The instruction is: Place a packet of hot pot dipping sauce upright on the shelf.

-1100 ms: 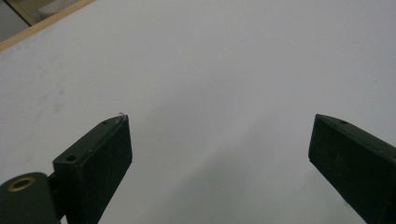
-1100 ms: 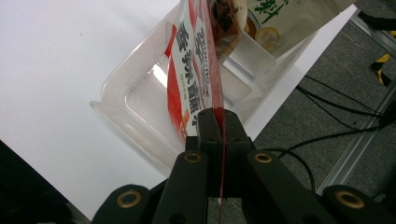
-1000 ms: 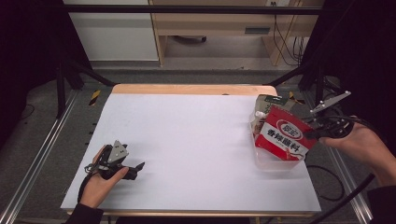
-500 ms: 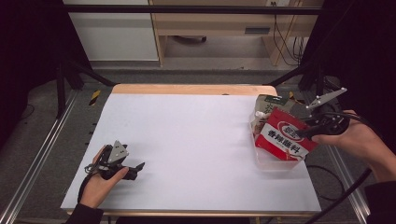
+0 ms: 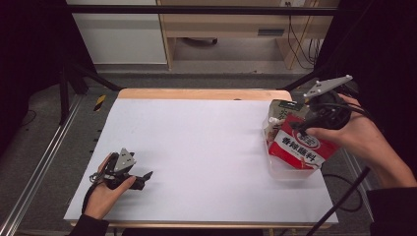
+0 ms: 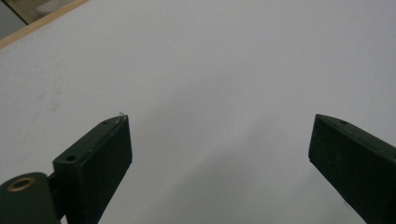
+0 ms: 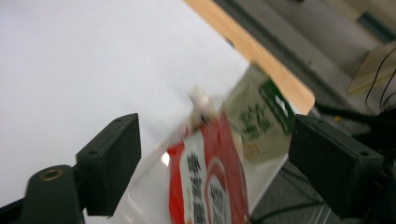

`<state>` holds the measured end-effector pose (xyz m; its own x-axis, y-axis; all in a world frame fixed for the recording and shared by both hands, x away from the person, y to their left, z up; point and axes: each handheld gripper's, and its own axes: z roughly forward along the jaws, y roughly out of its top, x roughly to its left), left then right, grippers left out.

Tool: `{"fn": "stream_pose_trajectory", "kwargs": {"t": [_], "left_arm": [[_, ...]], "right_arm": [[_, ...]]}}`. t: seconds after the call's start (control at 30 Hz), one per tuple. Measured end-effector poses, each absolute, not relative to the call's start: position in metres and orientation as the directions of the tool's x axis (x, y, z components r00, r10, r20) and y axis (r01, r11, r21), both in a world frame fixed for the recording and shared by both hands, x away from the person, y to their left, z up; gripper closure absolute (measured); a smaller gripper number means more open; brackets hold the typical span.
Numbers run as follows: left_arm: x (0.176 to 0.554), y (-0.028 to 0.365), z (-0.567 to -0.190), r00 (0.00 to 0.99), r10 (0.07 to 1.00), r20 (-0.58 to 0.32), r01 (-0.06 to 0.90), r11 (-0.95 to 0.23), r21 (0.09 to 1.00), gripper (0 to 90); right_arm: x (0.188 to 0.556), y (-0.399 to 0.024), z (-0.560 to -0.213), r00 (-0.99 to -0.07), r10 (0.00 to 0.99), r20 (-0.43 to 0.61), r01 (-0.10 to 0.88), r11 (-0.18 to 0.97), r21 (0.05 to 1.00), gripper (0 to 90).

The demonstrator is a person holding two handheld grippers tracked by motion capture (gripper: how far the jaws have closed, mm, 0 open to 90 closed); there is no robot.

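A white-topped bench (image 5: 196, 157) stands before wooden furniture. At its right edge a clear bin (image 5: 290, 169) holds a red sauce pouch (image 5: 300, 147), apparently just placed. Right gripper (image 5: 314, 120) above, jaws just opened, empty; left gripper (image 5: 142, 178) gapes idle.

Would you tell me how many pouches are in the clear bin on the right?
2: a red pouch in front and a green-labelled pouch behind it, both standing in the bin. More may be hidden behind them.

place: lab | signs: white table (image 5: 196, 147) in metal frame (image 5: 34, 182), loose cables (image 5: 295, 39), bare floor (image 5: 231, 56)
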<state>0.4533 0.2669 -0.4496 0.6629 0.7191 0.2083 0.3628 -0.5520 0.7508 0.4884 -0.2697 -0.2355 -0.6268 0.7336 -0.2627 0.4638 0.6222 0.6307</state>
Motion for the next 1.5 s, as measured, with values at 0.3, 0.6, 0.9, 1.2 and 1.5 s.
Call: {"fn": "stream_pose_trajectory", "kwargs": {"t": [0.3, 0.6, 0.9, 1.2, 1.5], "left_arm": [[0.454, 0.27, -0.449, 0.654, 0.728, 0.204, 0.365, -0.541, 0.758, 5.9], [0.454, 0.271, -0.449, 0.652, 0.73, 0.205, 0.365, -0.54, 0.758, 5.9], [0.454, 0.272, -0.449, 0.644, 0.74, 0.195, 0.369, -0.523, 0.768, 5.6], [0.455, 0.272, -0.449, 0.648, 0.735, 0.2, 0.368, -0.532, 0.763, 5.6], [0.455, 0.273, -0.449, 0.641, 0.741, 0.2, 0.372, -0.528, 0.763, 5.3]], "right_arm": [[0.481, -0.201, -0.231, -0.667, 0.683, -0.298, 0.311, 0.619, 0.721, 13.8], [0.483, -0.152, -0.273, -0.706, 0.668, -0.236, 0.283, 0.571, 0.771, 12.6], [0.484, -0.128, -0.315, -0.734, 0.659, -0.167, 0.31, 0.543, 0.78, 11.3], [0.497, -0.123, -0.344, -0.725, 0.68, -0.106, 0.363, 0.508, 0.781, 10.5], [0.498, -0.113, -0.376, -0.698, 0.713, -0.068, 0.405, 0.471, 0.784, 9.6]]}}
